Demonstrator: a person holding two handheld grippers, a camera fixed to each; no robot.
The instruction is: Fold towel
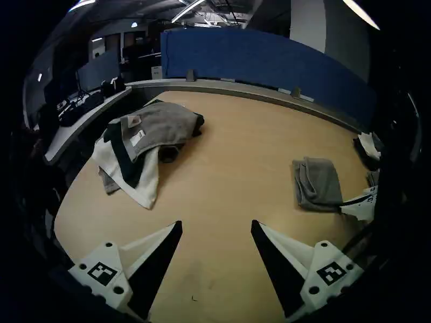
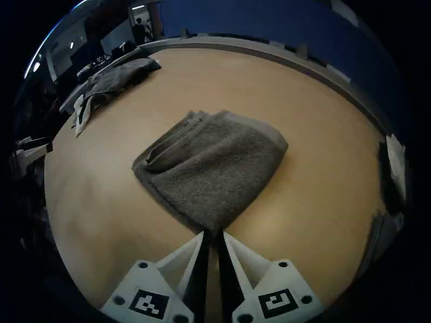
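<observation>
We see a broad, pale wooden tabletop [image 1: 231, 156] with a rounded edge, bordered on its far side by a curved grey ledge [image 1: 226, 86] and a tall blue fabric partition [image 1: 258, 59]. Beyond it the room is dim, with long white ceiling strip lights [image 1: 187, 9]. A grey side counter [image 1: 81, 126] carries dark equipment [image 1: 81, 102].

No legible text; white tags [image 1: 137, 135] on piled towels [image 1: 161, 126] illegible.

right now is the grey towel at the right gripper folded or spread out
Folded: the grey towel lies compact, layered edges along one side.
</observation>
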